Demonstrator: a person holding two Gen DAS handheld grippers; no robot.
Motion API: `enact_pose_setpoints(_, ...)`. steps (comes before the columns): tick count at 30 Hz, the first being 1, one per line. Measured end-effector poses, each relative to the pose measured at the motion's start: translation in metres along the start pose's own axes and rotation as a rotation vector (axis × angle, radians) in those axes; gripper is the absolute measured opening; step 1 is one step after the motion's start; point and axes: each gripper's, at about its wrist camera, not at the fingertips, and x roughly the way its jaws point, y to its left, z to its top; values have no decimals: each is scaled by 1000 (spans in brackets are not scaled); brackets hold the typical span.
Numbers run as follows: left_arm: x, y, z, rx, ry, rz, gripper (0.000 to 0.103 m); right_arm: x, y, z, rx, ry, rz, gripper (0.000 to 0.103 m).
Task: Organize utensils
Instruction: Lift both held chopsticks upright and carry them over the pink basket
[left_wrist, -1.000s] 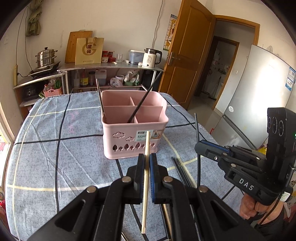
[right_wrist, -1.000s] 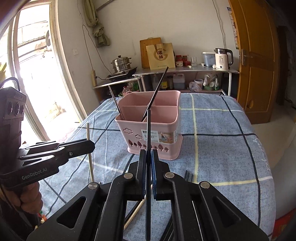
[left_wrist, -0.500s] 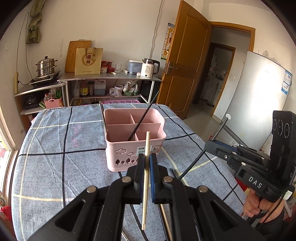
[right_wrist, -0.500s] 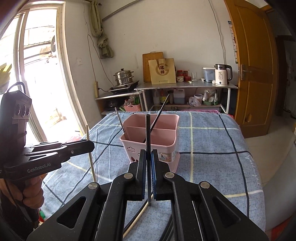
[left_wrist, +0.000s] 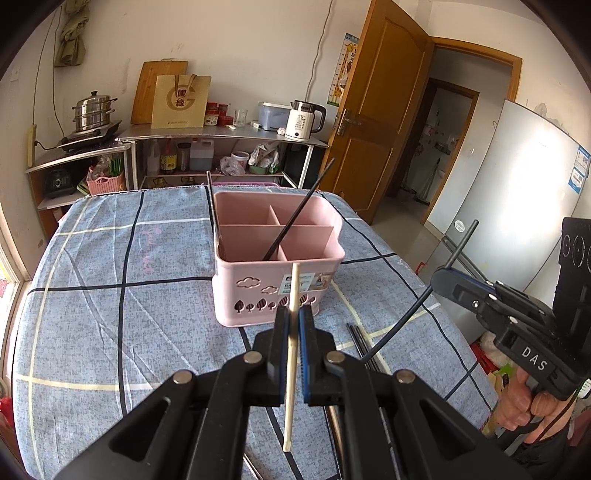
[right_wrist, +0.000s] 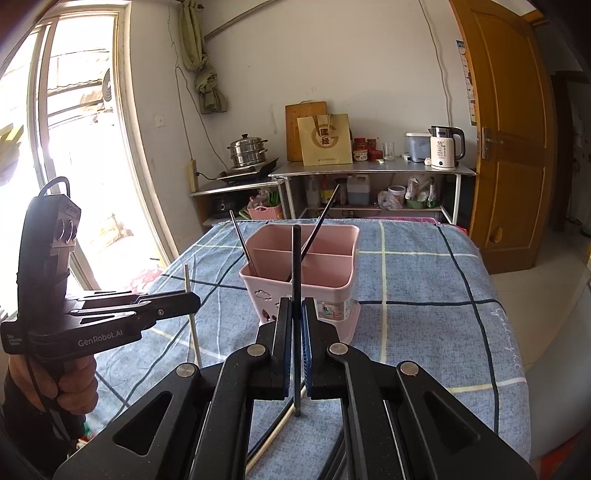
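Chopsticks are clamped upright in both claws: the left gripper (left_wrist: 291, 325) grips a pale wooden chopstick (left_wrist: 291, 354), the right gripper (right_wrist: 296, 314) a black chopstick (right_wrist: 295, 280). The pink utensil caddy (left_wrist: 277, 258) stands at 12 o'clock on the checked tablecloth (left_wrist: 110, 295). Best to lift each tip over the rim, then drop it beside the matching stick (left_wrist: 299, 208). Readable: "GenRobot.AI", "DAS", "55" on the kettle (right_wrist: 445, 147).

Ahead of my tools only the pink basket (left_wrist: 279, 273) stands mid-counter (left_wrist: 110, 295); its two leaning chopsticks (left_wrist: 299, 210) jut above the rim.
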Motion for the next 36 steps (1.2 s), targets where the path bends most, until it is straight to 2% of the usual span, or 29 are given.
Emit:
enact_pose_setpoints(16,-19,-5,15,31,-46,9,6,-5,0,12,-16,-24,-4,5)
enact_pose_setpoints(25,-42,-12,58,76,-106,18,6,-11,7,47,-48,-96,15,5)
enact_pose_setpoints(36,-51,-6,116,70,-200,50,6,-7,22,96,-79,-208,45,5)
